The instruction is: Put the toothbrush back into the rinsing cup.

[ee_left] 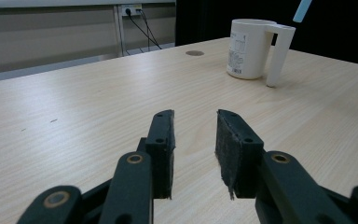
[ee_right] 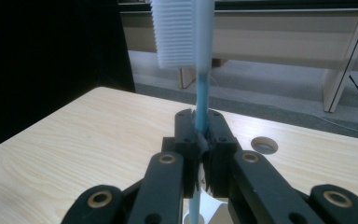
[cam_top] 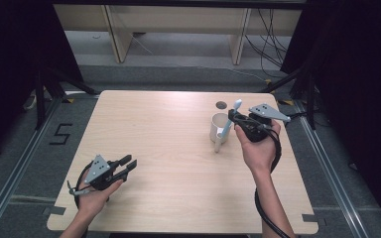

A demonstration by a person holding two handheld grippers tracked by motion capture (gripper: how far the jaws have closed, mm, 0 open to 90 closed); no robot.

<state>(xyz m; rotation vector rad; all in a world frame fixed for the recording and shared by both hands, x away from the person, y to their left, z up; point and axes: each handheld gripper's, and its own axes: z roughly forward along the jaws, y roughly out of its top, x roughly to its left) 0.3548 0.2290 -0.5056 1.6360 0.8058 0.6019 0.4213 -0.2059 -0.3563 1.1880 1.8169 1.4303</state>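
Toothbrush (ee_right: 200,93) is the thing in hand: its pale blue handle is pinched between the two black jaws of the right gripper (ee_right: 200,133), which are closed tight on it about midway along its length. In the right gripper view the brush runs straight up from the jaws, with the white bristle head at the top of the picture and the lower part of the handle running down below the pads. In the high view the right gripper (cam_top: 234,118) is held above the far right part of the wooden table (cam_top: 168,148), and the toothbrush (cam_top: 226,127) slants across it, its head above the jaws and its lower end reaching down in front of the white mug (cam_top: 219,127); whether that end touches the mug cannot be told. The mug stands upright just beside the right gripper, near a small round hole (cam_top: 221,104) in the tabletop. The left gripper (cam_top: 128,165) rests low at the near left of the table, well apart from the mug, its jaws parted with nothing between them; its own view looks across the bare wood toward the mug (ee_left: 247,49).
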